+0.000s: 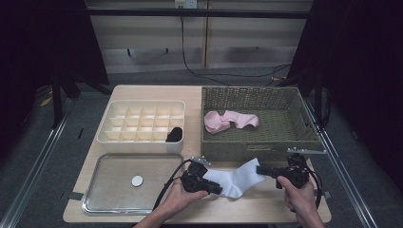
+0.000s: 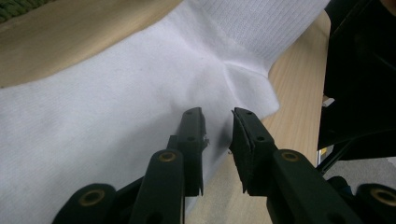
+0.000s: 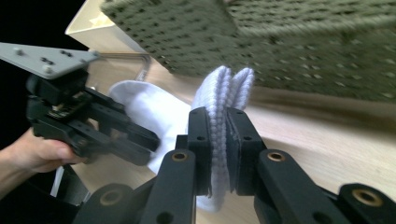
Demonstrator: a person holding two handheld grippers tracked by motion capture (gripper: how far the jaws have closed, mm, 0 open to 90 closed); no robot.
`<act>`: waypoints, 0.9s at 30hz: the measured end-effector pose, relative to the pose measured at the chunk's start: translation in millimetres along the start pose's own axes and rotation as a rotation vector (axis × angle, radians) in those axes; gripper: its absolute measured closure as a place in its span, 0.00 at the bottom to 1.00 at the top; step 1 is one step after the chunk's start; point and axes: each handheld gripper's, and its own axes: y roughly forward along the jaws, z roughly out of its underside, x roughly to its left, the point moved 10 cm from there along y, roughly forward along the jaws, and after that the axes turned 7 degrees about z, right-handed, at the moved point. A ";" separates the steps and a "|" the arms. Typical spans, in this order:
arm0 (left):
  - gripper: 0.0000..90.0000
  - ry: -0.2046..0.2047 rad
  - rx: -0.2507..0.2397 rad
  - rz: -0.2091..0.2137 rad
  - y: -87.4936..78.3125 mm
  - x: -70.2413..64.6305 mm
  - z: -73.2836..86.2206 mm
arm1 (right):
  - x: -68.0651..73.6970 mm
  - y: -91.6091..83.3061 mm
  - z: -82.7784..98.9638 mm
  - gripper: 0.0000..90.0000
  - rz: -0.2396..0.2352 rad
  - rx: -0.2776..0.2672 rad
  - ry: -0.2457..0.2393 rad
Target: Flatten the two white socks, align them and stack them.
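Note:
A white sock (image 1: 235, 180) lies on the wooden table (image 1: 266, 204) in front of the basket, stretched between my two grippers. My right gripper (image 1: 260, 169) (image 3: 218, 114) is shut on the sock's ribbed cuff (image 3: 224, 84), which stands folded between its pads and is lifted slightly off the table. My left gripper (image 1: 217, 189) (image 2: 217, 114) rests at the sock's other end (image 2: 116, 107), its jaws a little apart over the sock's edge with nothing pinched between them. In the right gripper view, the left gripper (image 3: 140, 140) and the hand that holds it sit at the left.
A woven green basket (image 1: 304, 137) at the back right holds pink socks (image 1: 230, 119). At the back left, a cream divided organizer (image 1: 111, 135) has a black sock (image 1: 174, 134) in one cell. A metal tray (image 1: 157, 199) with a small white disc (image 1: 137, 180) lies front left.

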 end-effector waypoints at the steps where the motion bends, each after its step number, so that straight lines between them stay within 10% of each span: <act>1: 0.82 0.004 0.001 -0.002 0.1 0.1 0.0 | 2.6 -0.2 -2.3 0.90 -0.006 -0.005 -0.008; 17: 0.80 0.012 0.021 -0.002 16.0 -11.1 -7.3 | 34.5 7.0 -18.2 0.91 -0.049 -0.001 -0.055; 27: 0.73 0.036 -0.061 0.014 -34.7 -13.2 -13.4 | 37.2 10.8 -18.9 0.91 -0.049 0.000 -0.071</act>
